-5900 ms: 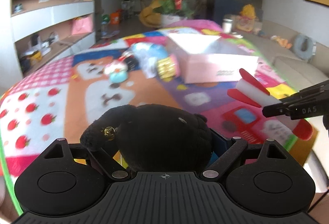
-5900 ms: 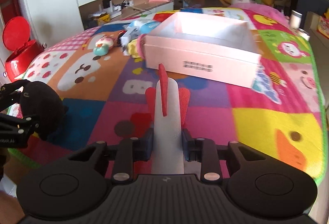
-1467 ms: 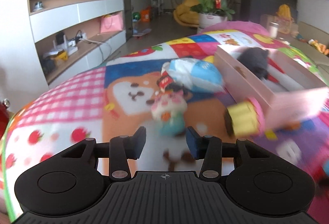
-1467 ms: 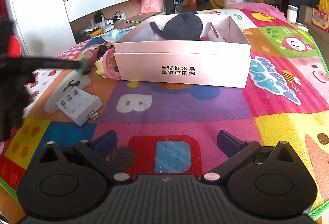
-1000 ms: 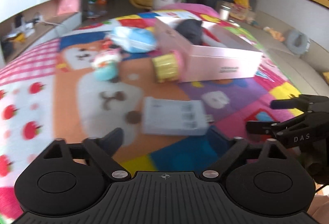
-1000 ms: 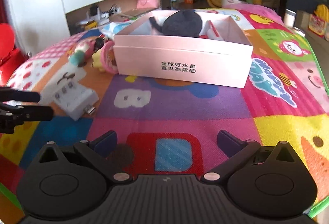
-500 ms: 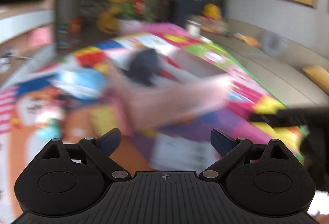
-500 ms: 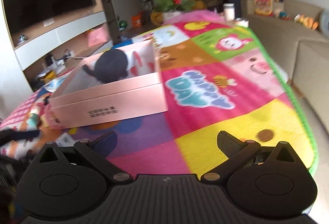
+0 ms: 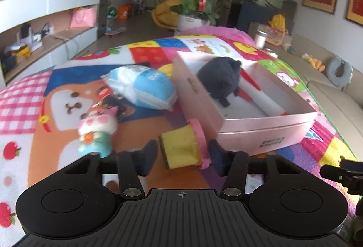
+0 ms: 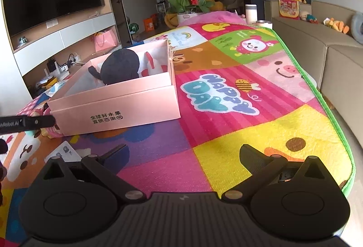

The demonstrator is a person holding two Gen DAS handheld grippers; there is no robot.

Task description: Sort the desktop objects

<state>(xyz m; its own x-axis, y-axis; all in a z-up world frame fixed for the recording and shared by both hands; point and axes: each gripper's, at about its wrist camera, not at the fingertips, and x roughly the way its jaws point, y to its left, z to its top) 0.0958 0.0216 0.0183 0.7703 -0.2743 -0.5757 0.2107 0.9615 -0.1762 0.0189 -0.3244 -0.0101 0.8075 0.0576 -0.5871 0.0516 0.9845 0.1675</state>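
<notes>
The left claw (image 9: pixel 182 157) tips downward over the colourful mat (image 9: pixel 145 52) on the bench, and its jaws have just been closing: they now sit narrow on either side of the yellow-and-pink toy cup (image 9: pixel 181 149), which lies on its side between the two fingers; they look to be touching its ends, though I cannot be sure how firmly they press. That cup lies just in front of the near left corner of the pink box (image 9: pixel 267 127). Inside the box are the black plush toy (image 9: pixel 221 81) and a white-and-red rocket toy (image 9: pixel 265 99) beside it. Left of the cup stands a small pink-and-teal figurine (image 9: pixel 97 131), and beyond it a blue-and-white packet (image 9: pixel 143 86) rests against the box's left wall. Over on the right, the right claw (image 10: pixel 181 156) also points downward, jaws spread wide with nothing between them, hovering above the purple and yellow squares of the mat, well clear of the box. From that side the box shows its printed front (image 10: pixel 113 111), and one dark finger of the left claw (image 10: pixel 34 122) reaches in at its lower left corner. A white charger (image 10: pixel 63 154) lies flat on the mat just left of the right claw.
</notes>
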